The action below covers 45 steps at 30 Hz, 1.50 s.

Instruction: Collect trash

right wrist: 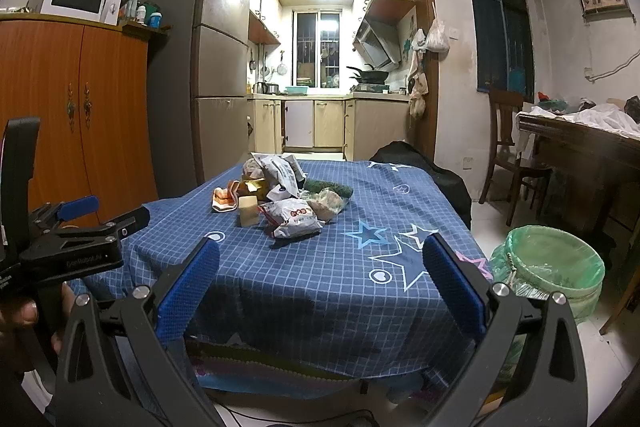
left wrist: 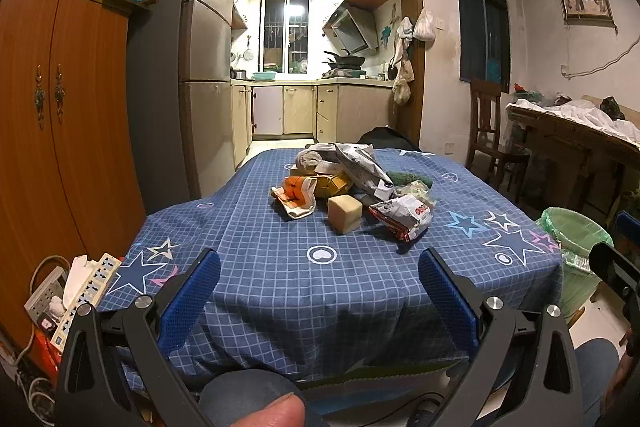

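Heaped at the middle of the table [left wrist: 280,291] draped in a blue checked star-print cloth: crumpled grey-white plastic bags [left wrist: 362,163], an orange-and-white wrapper [left wrist: 295,197], a tan cube-shaped block [left wrist: 344,213] and a red-and-white snack packet [left wrist: 404,215]. Beside the table's right edge, on the floor, a round bin lined with a green plastic bag [right wrist: 554,267]. Short of the table's near edge, left gripper [left wrist: 320,267] and right gripper [right wrist: 322,259], both with blue-padded fingers spread wide apart, gripping nothing.

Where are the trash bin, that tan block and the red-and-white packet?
Trash bin [right wrist: 560,267]: right wrist view, on its green liner's rim.
Tan block [left wrist: 344,213]: left wrist view, on its front face.
Red-and-white packet [left wrist: 404,215]: left wrist view, on its white middle.
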### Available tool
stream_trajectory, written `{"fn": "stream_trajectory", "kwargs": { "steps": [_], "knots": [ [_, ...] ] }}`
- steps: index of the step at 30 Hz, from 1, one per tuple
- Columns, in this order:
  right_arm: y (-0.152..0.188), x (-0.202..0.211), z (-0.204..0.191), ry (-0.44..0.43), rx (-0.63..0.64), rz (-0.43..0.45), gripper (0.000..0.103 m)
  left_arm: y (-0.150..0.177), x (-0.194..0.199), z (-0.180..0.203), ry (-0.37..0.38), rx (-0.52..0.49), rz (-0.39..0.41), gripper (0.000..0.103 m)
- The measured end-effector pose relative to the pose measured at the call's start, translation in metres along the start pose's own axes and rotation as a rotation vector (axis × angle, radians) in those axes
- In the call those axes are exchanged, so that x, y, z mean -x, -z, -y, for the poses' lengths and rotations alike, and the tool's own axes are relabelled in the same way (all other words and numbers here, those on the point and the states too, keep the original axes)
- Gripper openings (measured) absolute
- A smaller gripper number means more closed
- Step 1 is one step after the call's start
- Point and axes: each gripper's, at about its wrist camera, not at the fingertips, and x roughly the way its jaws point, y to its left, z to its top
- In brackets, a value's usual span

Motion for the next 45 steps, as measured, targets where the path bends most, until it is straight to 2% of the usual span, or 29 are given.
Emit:
{"fn": "stream_trajectory", "kwargs": {
  "steps": [38,42,45],
  "knots": [
    [0.001,-0.01,-0.005,-0.026,0.024,-0.016,0.098,0.005,-0.014,0.001,0.006,-0.03,-0.031,0.098],
    [-0.003,-0.025,-0.005,-0.065,0.04,-0.045,0.098,0.001,-0.039,-0.014,0.019,-0.029,-0.078,0.098],
    [-0.01,-0.054,0.002,-0.179,0.008,-0.119,0.098,-0.005,-0.07,-0.041,0.053,0.042,-0.159,0.098]
  ]
}}
